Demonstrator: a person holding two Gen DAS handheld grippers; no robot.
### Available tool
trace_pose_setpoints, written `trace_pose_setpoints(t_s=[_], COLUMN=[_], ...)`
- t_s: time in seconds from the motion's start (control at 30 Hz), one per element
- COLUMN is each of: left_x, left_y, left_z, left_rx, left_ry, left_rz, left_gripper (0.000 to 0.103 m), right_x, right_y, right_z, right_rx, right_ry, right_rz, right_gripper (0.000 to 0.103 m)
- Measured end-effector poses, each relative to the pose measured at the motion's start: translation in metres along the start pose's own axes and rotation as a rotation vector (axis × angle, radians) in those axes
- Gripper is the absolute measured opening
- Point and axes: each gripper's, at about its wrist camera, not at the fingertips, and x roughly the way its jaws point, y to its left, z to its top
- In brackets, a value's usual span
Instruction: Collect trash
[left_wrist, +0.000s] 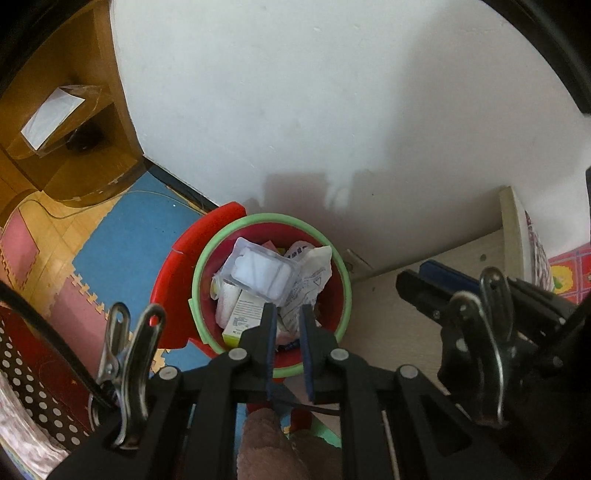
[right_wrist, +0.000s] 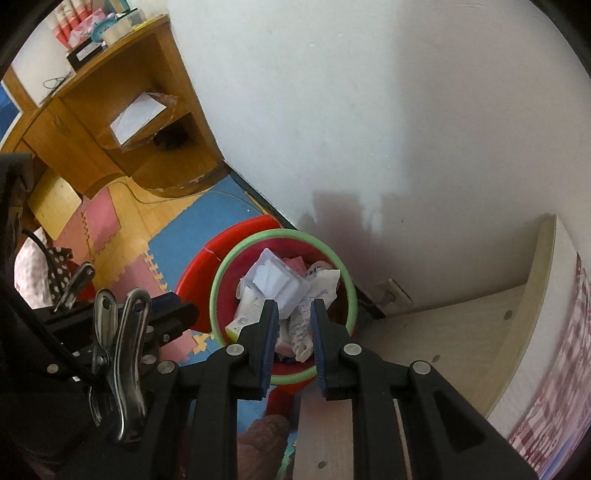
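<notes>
A red bin with a green rim (left_wrist: 199, 266) (right_wrist: 218, 280) stands on the floor by the white wall. It is heaped with trash: a clear plastic blister tray (left_wrist: 262, 273) (right_wrist: 275, 278), crumpled printed paper (left_wrist: 314, 273) (right_wrist: 321, 284) and a small carton (left_wrist: 243, 314) (right_wrist: 247, 314). My left gripper (left_wrist: 288, 314) points down over the bin's near side, its pads almost together with nothing between them. My right gripper (right_wrist: 294, 308) hangs over the same bin with a slightly wider gap, and the paper seen through that gap lies in the bin. Each gripper also shows in the other's view, the right gripper (left_wrist: 417, 275) and the left gripper (right_wrist: 177, 306).
A red plastic part (left_wrist: 173, 288) juts out on the bin's left. Blue, pink and yellow foam mats (left_wrist: 129, 229) cover the floor. A wooden cabinet (left_wrist: 74, 110) stands at the left, a pale board (left_wrist: 406, 314) at the right. A brown fuzzy slipper (left_wrist: 266, 443) is below.
</notes>
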Motion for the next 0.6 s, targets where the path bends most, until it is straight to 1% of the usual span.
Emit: trace_pose_setpoints(t_s=[0.03, 0.1, 0.17, 0.23, 0.33, 0.4, 0.6], left_x=[-0.001, -0.005, -0.008, -0.012, -0.015, -0.015, -0.017], left_y=[0.0, -0.001, 0.0, -0.001, -0.002, -0.003, -0.005], left_z=[-0.001, -0.003, -0.004, -0.007, -0.009, -0.009, -0.01], left_rx=[0.0, -0.005, -0.016, -0.026, -0.043, -0.052, -0.07], left_ry=[0.0, 0.0, -0.001, -0.003, 0.0, 0.007, 0.007], left_rz=[0.0, -0.003, -0.001, 0.016, 0.034, 0.045, 0.053], left_gripper=[0.011, 0.013, 0.019, 0.025, 0.03, 0.033, 0.033], right_x=[-0.002, -0.005, -0.009, -0.013, -0.015, -0.015, -0.015], right_y=[-0.001, -0.002, -0.004, -0.004, -0.005, -0.005, -0.009], right_z=[0.0, -0.002, -0.004, -0.007, -0.011, -0.014, -0.021], right_rx=[0.005, 0.016, 0.034, 0.035, 0.033, 0.033, 0.04], right_ry=[0.0, -0.001, -0.003, -0.007, -0.004, 0.001, 0.013], right_rz=[0.007, 0.02, 0.035, 0.034, 0.042, 0.045, 0.041], right_gripper=[0.021, 0.026, 0.027, 0.029, 0.032, 0.032, 0.033])
